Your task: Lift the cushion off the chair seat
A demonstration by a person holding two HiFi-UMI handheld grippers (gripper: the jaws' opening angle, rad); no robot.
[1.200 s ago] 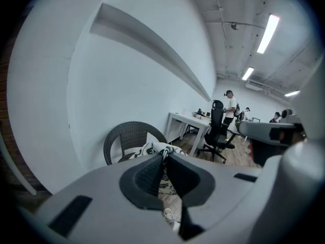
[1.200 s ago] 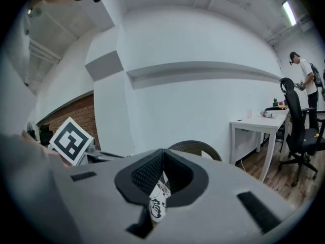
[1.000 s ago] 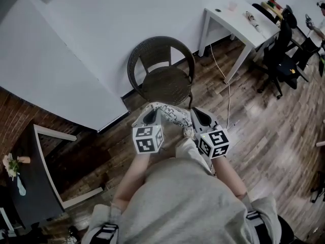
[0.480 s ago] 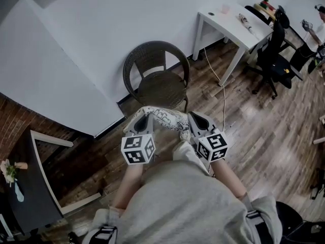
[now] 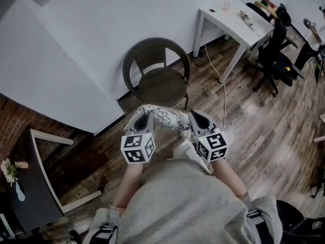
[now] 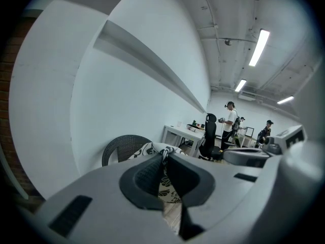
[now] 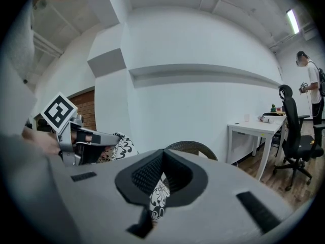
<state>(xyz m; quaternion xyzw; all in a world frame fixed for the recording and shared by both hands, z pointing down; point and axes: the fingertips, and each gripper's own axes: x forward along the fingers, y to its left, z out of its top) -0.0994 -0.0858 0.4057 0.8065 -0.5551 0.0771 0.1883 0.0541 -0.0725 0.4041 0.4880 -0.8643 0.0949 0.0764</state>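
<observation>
The wood floor and the white wall fill most of the head view. One white table stands against the wall. Near it is a single wicker chair, and its seat is bare.

The one cushion, patterned black on white, hangs in the air in front of the person. It is nearer than the chair, clear of the seat, and stretched between two grippers. The left gripper has its jaws pinched tight on one edge of the fabric. The right gripper is clamped on the opposite edge, with cloth showing between its pads in its own view.

The lift looks essentially done, since the cushion is off the seat. At most it remains to carry it away or set it down somewhere.
</observation>
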